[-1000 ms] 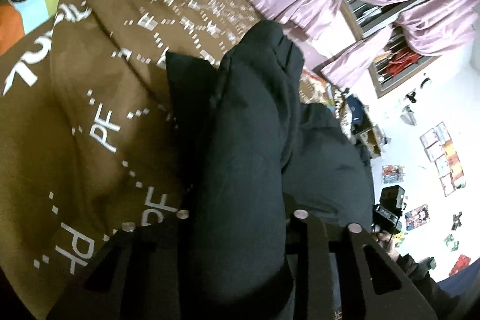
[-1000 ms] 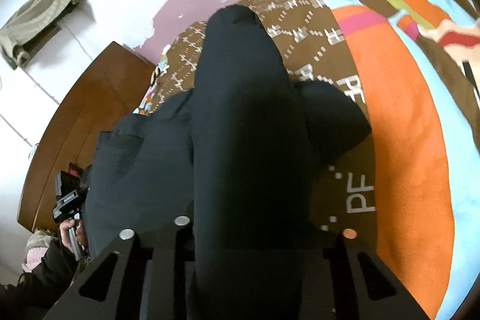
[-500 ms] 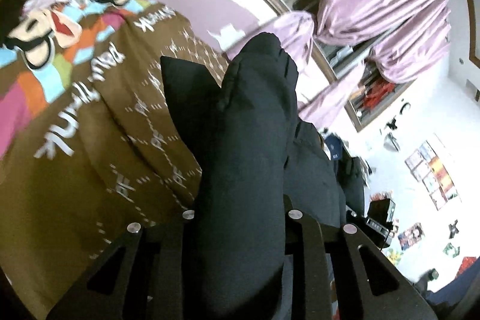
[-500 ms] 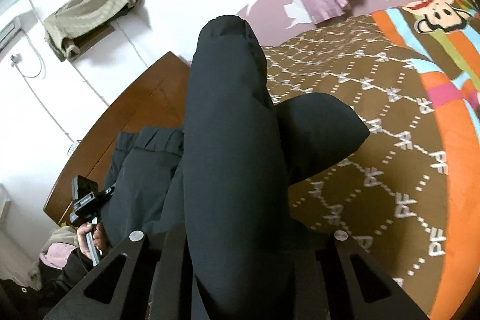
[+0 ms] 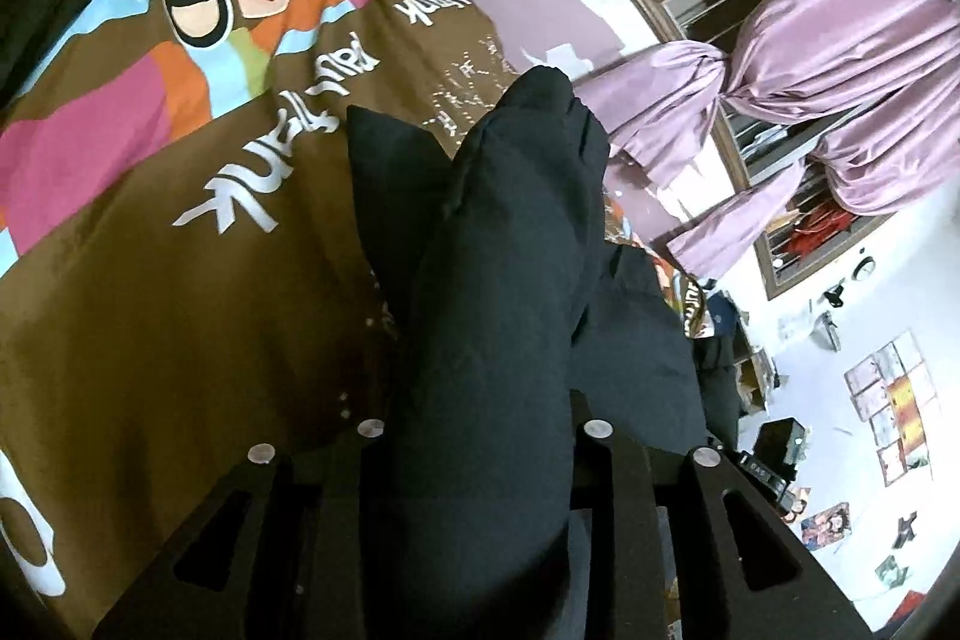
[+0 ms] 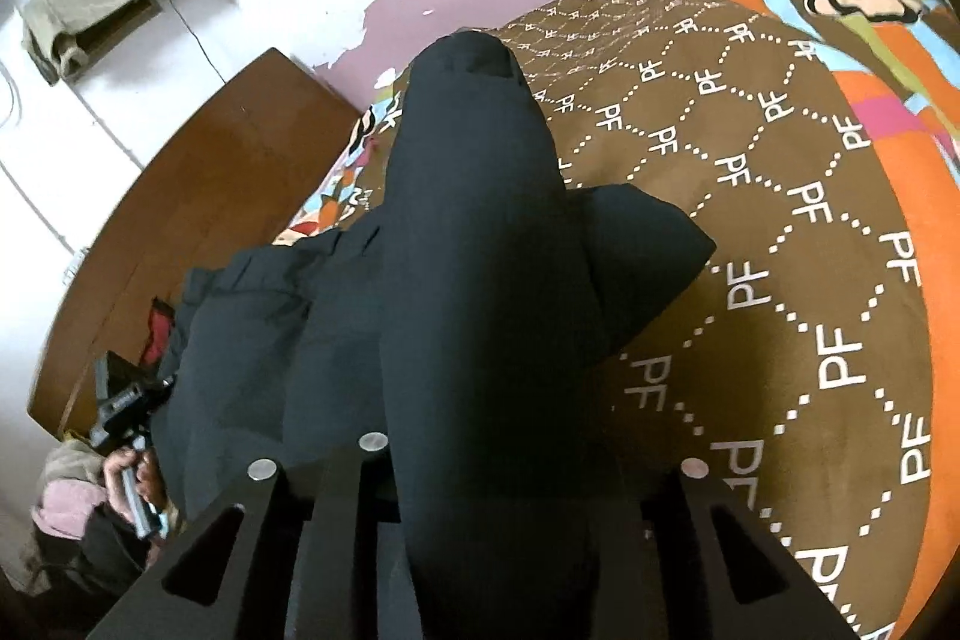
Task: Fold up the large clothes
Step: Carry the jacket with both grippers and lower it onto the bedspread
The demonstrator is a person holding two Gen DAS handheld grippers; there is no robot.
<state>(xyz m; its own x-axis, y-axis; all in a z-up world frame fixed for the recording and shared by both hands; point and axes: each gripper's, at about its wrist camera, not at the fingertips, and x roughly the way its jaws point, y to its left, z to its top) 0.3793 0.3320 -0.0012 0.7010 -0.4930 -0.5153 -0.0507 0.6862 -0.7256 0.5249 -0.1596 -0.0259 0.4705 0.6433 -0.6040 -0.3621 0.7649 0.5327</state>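
A thick black garment [image 5: 498, 316] is bunched between the fingers of my left gripper [image 5: 480, 424], which is shut on it; the fabric bulges forward and hides the fingertips. In the right wrist view the same black garment [image 6: 474, 280] fills my right gripper [image 6: 516, 448], also shut on it, with a corner flap sticking out to the right. The rest of the garment hangs between the two grippers above a brown bedspread [image 6: 810, 232] printed with white "PF" letters. At the lower left of the right wrist view, a hand holds the other gripper [image 6: 129, 412].
The bedspread [image 5: 150, 280] has bright cartoon stripes toward its far edge. A wooden headboard [image 6: 198, 196] stands left of the bed. Purple curtains [image 5: 840, 58] hang at a window. Posters [image 5: 888, 394] and clutter line the white wall on the right.
Both grippers have risen and tilted upward with the garment, then the right one dipped back a little. More of the wall, window and headboard shows than a second ago. Both grips are unchanged.
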